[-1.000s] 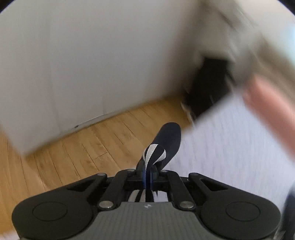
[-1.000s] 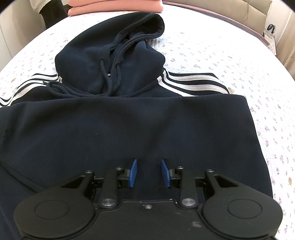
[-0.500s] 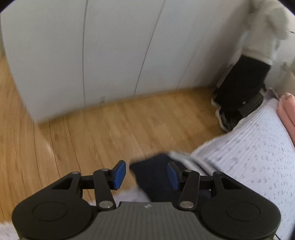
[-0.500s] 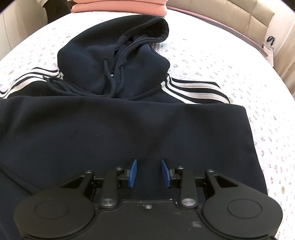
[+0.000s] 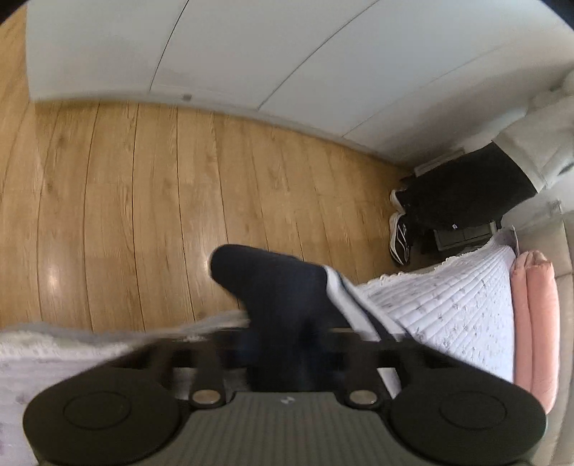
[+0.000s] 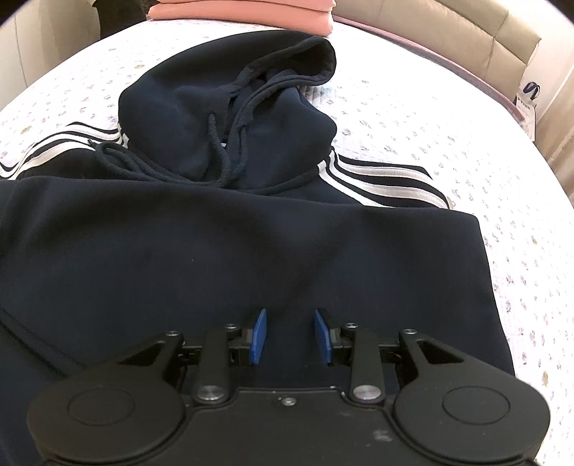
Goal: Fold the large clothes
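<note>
A navy hoodie with white sleeve stripes lies flat on the bed, its hood and drawstrings at the far end. My right gripper stands open just over the hoodie's body, with only flat fabric behind its blue pads. In the left wrist view the hoodie's sleeve hangs over the bed's edge above the floor. My left gripper is closing on this sleeve. The sleeve and blur hide its fingers.
Folded pink cloth lies at the bed's far end, also as pink cloth in the left wrist view. A person's dark legs and shoes stand by white wardrobe doors. A wooden floor runs beside the bed, and a padded headboard behind it.
My left gripper let go of the striped cuff, opened, sank toward the bed's edge and closed again over the sleeve. The right gripper stayed in place, open.
</note>
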`<state>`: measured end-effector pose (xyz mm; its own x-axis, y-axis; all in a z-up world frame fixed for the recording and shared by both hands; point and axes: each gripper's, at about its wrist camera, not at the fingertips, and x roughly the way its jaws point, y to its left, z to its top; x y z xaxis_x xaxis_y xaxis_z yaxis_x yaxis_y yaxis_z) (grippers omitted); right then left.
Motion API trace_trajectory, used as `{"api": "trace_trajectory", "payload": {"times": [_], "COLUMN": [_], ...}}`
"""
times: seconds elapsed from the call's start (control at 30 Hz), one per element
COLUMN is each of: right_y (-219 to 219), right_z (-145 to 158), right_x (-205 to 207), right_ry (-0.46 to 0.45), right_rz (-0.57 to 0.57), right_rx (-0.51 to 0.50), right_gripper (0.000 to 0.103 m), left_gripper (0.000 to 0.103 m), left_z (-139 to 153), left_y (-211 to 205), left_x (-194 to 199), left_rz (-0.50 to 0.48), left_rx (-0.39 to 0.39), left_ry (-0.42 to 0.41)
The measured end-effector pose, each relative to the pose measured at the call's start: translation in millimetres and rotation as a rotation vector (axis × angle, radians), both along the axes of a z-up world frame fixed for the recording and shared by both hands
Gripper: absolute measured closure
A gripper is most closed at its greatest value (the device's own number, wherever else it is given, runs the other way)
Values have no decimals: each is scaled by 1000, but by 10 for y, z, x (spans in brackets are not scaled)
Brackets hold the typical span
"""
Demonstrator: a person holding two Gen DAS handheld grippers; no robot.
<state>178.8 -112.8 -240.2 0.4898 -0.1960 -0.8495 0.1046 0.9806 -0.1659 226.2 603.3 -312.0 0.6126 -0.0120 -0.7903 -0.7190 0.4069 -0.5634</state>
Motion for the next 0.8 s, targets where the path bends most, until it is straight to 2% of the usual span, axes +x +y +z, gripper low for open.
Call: {"api": "trace_trajectory", "payload": {"times": [0.07,0.13,0.27,0.4,0.53,0.67,0.8], "right_y": [-4,-15,-61,-91,-1,-76,-325], "right_z": [7,9,21,184,408,597,740], "right_x": [-2,-7,-32,-147,-324,-463,-614], "right_ry": [0,-3,-21,-97,-189,-238,-265], "right_rz": [0,0,-14,-31,8,13,-23], "right_rx": [2,8,36,115,108,128,150], "right_gripper": [65,65,65,65,65,65,65], "left_gripper": [96,97,97,97,97,97,97], "left_z": [143,348,1022,1602,1918,1974,1748], "left_y": [-83,-208,-752,-1617,-2655,-3774,-4823], "left_x": [12,-20,-209,-392,-526,-645,-716], "left_rz": [-12,-44,-193,-415,-677,-909,-1075], "left_rx": [80,147,346,493,615,674,604], "left_ry": [0,-35,-152,-288,-397,-488,-544]}}
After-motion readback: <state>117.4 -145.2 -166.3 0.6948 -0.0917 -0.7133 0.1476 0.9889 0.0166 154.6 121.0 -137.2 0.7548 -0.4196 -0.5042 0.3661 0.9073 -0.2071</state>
